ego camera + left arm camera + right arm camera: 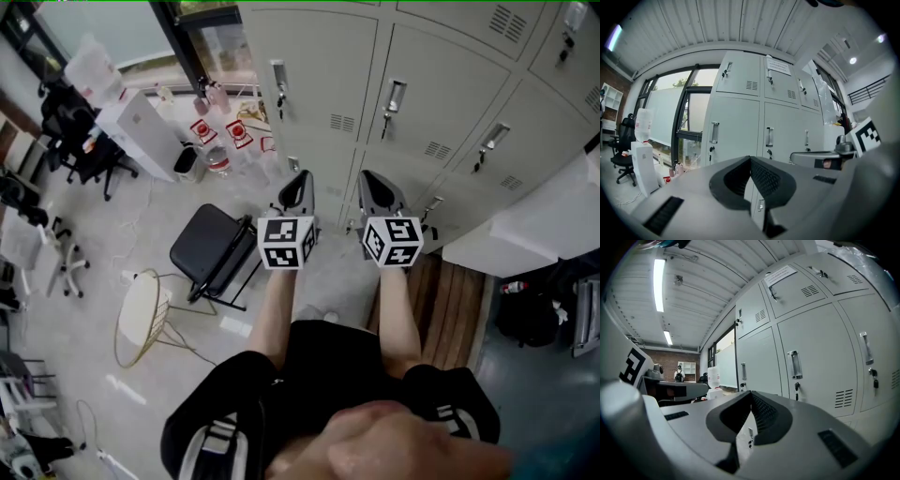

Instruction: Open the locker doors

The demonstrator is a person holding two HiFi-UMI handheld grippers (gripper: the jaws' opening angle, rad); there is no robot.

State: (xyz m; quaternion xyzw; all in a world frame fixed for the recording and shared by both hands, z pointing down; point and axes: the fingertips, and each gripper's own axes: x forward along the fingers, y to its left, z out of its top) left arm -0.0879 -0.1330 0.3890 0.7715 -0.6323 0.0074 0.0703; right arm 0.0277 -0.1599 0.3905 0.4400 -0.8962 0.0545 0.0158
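A bank of pale grey lockers [422, 84] stands ahead, every door closed, each with a metal handle [393, 97] and a small lock. In the head view my left gripper [298, 180] and right gripper [374, 182] are held side by side, a short way in front of the lower doors and touching none. In the left gripper view the left gripper [751, 160] has its jaws meeting at the tip with nothing between them, pointing at a lower door handle [769, 137]. The right gripper [750, 394] is likewise shut and empty, with a door handle [794, 364] beyond it.
A black folding chair [211, 246] and a gold wire stool [141, 317] stand on the floor to the left. A white water dispenser [141, 131] and water jugs [218, 159] sit by the window. A wooden platform [450, 300] and a white cabinet [525, 234] lie to the right.
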